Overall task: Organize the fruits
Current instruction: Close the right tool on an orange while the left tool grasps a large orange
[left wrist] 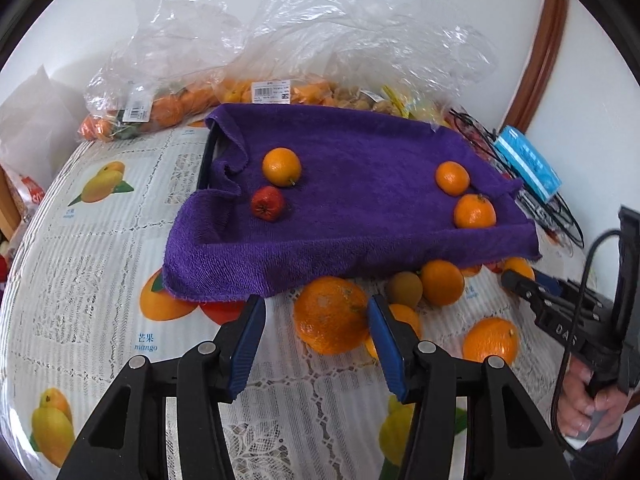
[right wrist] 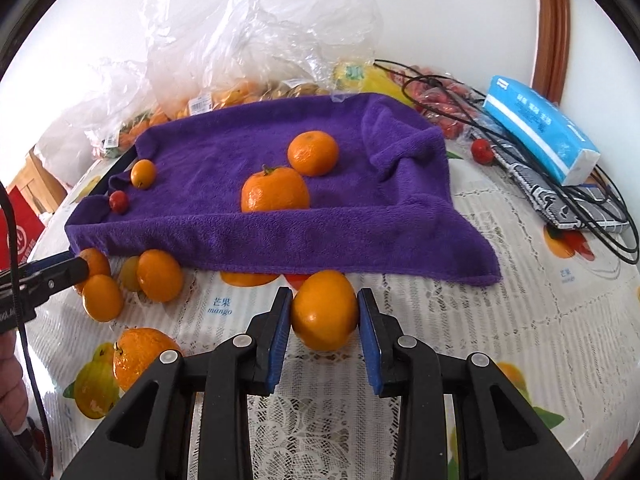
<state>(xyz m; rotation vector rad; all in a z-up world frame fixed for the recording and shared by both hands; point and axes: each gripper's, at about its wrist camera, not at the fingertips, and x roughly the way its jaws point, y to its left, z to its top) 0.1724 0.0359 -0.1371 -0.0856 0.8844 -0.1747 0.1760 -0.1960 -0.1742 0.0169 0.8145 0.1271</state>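
I see the purple towel (right wrist: pixel 280 184) draped over a tray, holding three oranges and a small red fruit (left wrist: pixel 267 203). My right gripper (right wrist: pixel 324 312) clamps an orange (right wrist: pixel 324 310) just before the towel's front edge; my left gripper (left wrist: pixel 316 320) hangs open near a large orange (left wrist: pixel 330 314).

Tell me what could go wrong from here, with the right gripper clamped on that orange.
The right gripper pinches the round orange only near its fingertips, so it could squirt out. The purple towel front edge stands raised; a low carry might snag it. The left gripper, open near the large orange, might nudge the loose fruit rolling.
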